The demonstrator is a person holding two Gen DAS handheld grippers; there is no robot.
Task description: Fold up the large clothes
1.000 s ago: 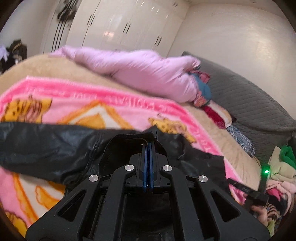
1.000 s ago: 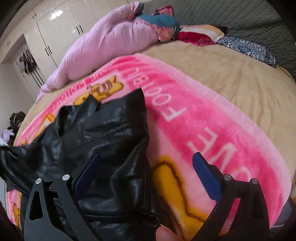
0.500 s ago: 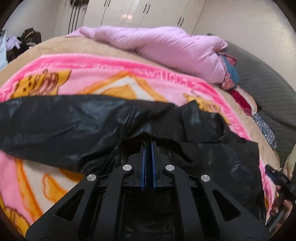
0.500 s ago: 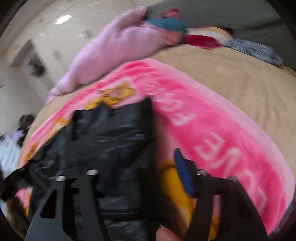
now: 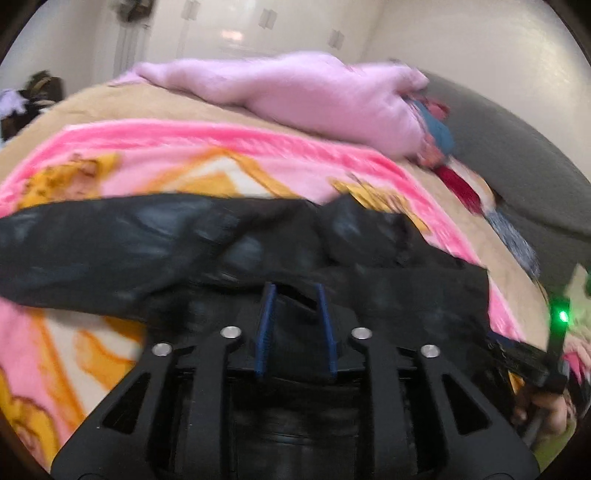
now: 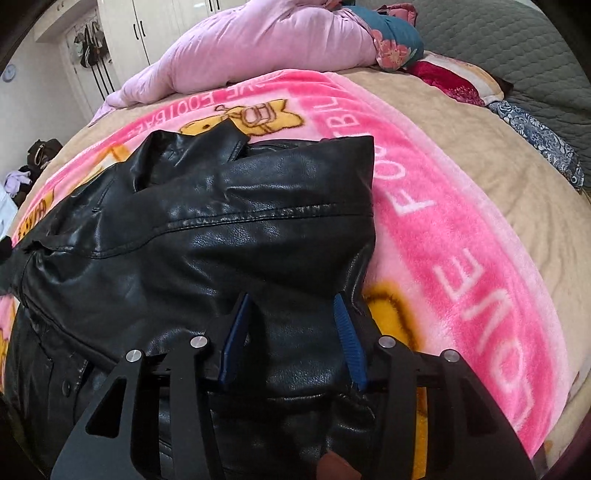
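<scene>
A black leather jacket lies spread on a pink cartoon blanket on the bed. My right gripper stands partly open over the jacket's near right edge. A raised fold of leather sits between its blue pads. In the left wrist view the jacket stretches across the blanket, one sleeve running left. My left gripper is open above its near edge, with a loose fold between the pads. The right gripper's body and a hand show at the far right.
A lilac duvet is bunched at the far side of the bed, with patterned pillows beside it and a grey quilted cover on the right. White wardrobes stand behind. Clothes are piled at the left.
My left gripper was shut on the jacket's edge and now stands open. The right gripper moved onto the jacket's right edge and its fingers have narrowed around a fold.
</scene>
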